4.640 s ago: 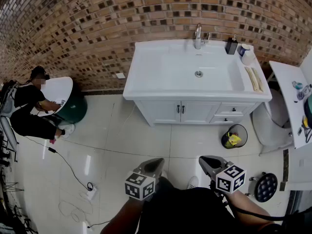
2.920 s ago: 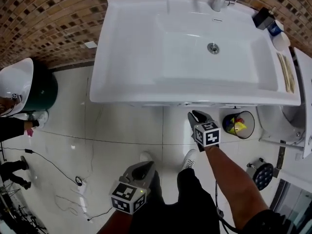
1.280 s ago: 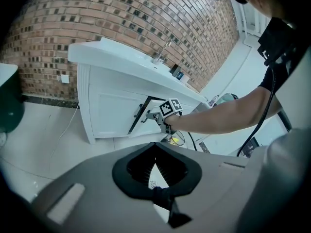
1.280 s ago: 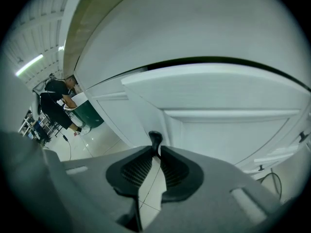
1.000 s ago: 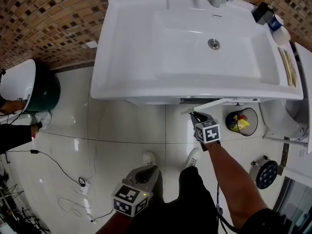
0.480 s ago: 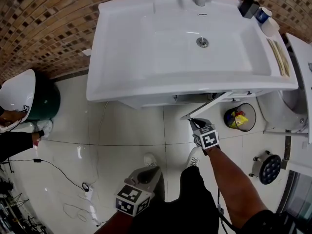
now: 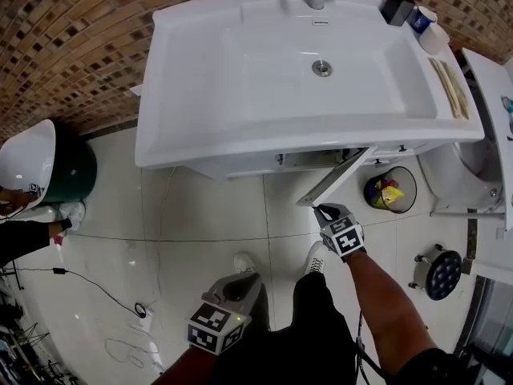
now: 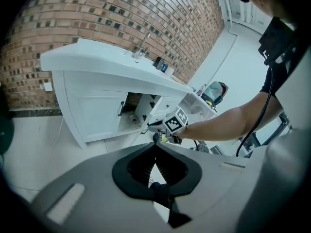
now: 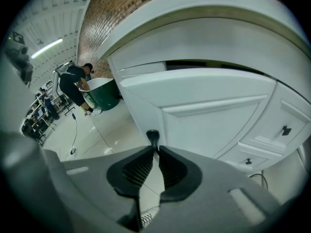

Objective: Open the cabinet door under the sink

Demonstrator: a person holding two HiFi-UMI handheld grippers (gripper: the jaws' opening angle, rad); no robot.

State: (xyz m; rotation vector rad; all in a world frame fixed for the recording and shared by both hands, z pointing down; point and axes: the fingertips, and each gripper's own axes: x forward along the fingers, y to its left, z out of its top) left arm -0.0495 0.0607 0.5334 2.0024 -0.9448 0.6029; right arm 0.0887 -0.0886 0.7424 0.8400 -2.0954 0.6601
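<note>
Cabinet door ajar, floor apparently tiled

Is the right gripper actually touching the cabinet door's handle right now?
Touching. The right gripper view shows the right gripper with its jaws closed together on the dark handle of the open cabinet door.

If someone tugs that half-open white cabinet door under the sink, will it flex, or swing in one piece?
The cabinet door probably swings as one rigid panel: it stands partly open and looks flat and unbent. It likely moves fairly easily, since the right hand-held gripper pinches only its small handle.
</note>
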